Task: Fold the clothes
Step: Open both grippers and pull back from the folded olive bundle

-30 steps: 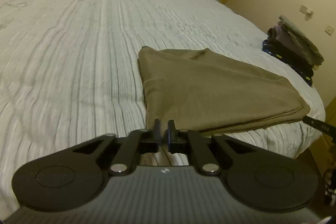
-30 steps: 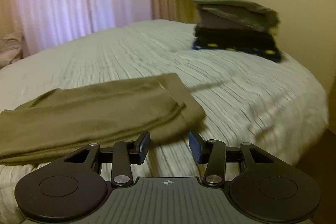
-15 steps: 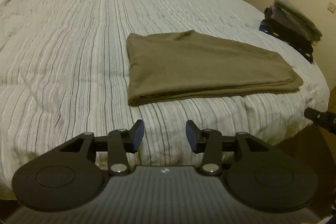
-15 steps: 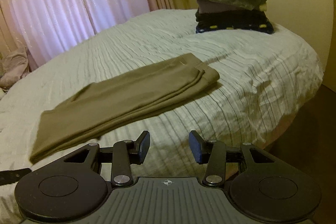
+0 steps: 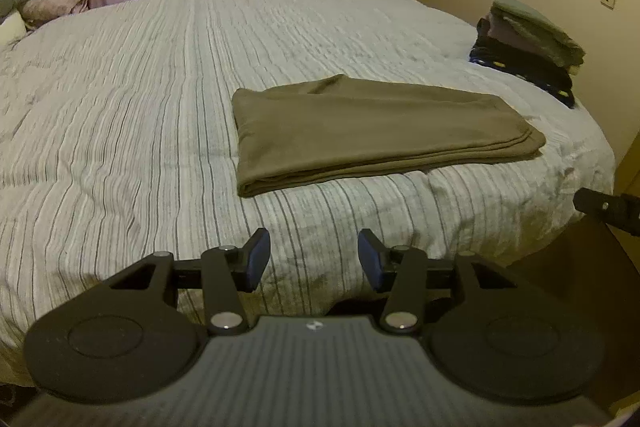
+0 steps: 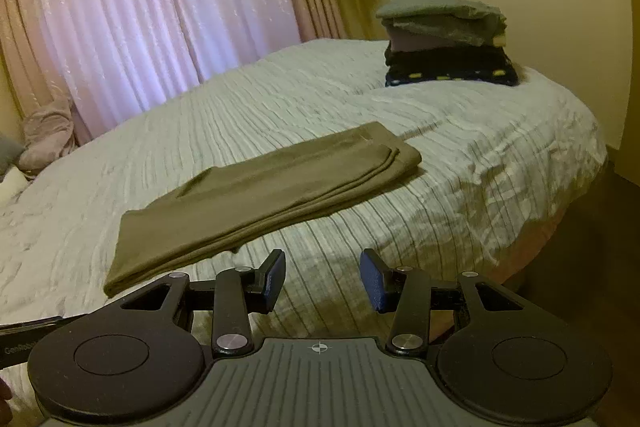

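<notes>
Our olive-brown garment (image 5: 376, 131) folded into a flat layered rectangle, lying near our bed's (image 5: 140, 99) edge, stacked edges showing.

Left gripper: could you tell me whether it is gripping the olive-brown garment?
No, the left gripper is open with its jaws apart over the striped bedspread, short of the folded olive-brown garment.

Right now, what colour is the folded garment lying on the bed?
Olive brown garment, plain; clearest in the left wrist view.

Left gripper (image 5: 313, 258) released the olive garment (image 5: 376, 131); both backed off
</notes>
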The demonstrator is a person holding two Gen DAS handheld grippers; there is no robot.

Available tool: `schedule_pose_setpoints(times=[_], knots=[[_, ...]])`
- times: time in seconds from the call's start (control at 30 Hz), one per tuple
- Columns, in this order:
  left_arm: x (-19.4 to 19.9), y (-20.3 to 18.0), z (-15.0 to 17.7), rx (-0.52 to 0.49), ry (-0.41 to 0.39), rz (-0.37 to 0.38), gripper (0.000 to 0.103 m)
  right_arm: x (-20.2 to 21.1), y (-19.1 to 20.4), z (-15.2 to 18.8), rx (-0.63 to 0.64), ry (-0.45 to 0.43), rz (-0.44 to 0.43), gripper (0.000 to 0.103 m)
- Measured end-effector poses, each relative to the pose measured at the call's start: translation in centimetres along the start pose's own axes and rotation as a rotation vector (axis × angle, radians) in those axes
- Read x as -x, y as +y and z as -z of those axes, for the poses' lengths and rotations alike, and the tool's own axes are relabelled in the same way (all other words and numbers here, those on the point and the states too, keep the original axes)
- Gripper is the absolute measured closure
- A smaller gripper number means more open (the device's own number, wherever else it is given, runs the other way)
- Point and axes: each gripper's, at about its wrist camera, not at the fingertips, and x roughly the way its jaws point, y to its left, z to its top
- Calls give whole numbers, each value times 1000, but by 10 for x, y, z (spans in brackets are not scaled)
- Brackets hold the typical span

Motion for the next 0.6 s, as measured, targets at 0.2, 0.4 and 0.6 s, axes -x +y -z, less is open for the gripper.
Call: schedule_pose_setpoints(times=[0.2, 0.4, 0.6], knots=[[1, -3, -2, -9, -2, -2, 59, 1, -1, 0, -8, 2, 13, 58], [-16, -3, 0, -12, 38, -8, 58, -15, -6, 3, -19, 31, 18, 58], [-41, -2, 5, -9, 101, -21, 58, -39, -16, 12, -41, 93, 41, 58]])
